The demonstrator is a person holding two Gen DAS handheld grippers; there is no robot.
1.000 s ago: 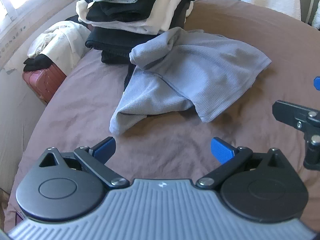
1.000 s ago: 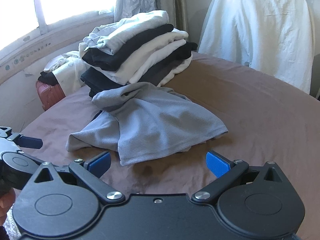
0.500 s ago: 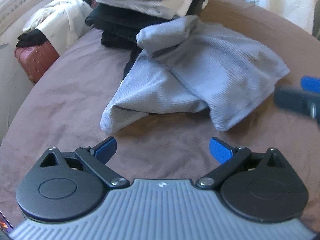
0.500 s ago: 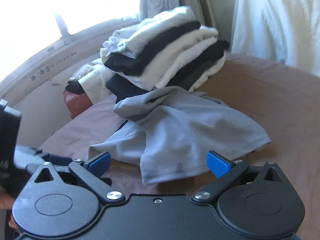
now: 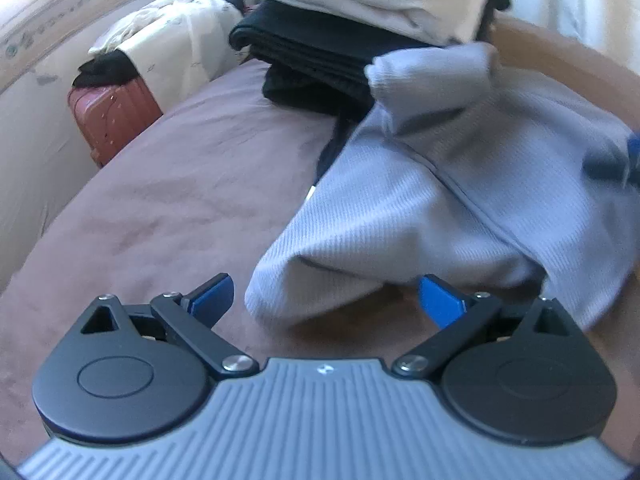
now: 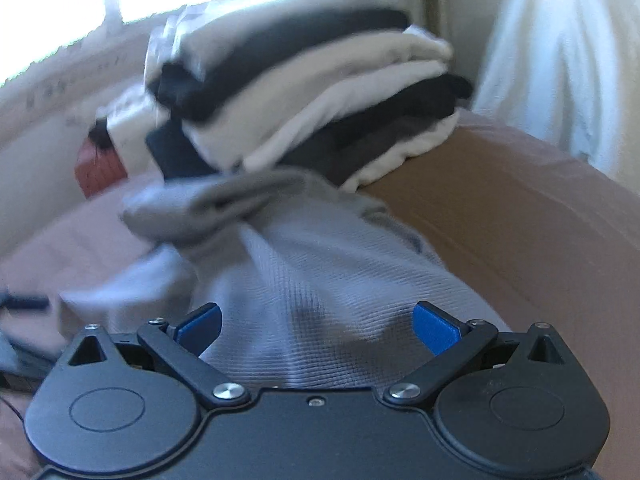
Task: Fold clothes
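A crumpled light grey ribbed garment (image 5: 460, 200) lies on the brown bedsheet (image 5: 180, 208). My left gripper (image 5: 326, 300) stands open, its blue fingertips on either side of the garment's near corner, just short of the cloth. My right gripper (image 6: 318, 326) is open too, low over the same garment (image 6: 320, 280), with cloth lying between its blue fingertips. In the left wrist view the right gripper (image 5: 616, 164) shows as a blur at the right edge, over the garment. Both views are motion-blurred.
A tall stack of folded black, white and grey clothes (image 6: 304, 92) sits right behind the garment. A red suitcase (image 5: 112, 116) draped with pale cloth stands beside the bed on the left. White fabric (image 6: 560, 60) hangs at the back right. Bare brown sheet (image 6: 520, 208) lies on the right.
Both grippers have moved forward and down toward the grey garment, which now fills much more of each view. Neither has shut; the garment lies as before.
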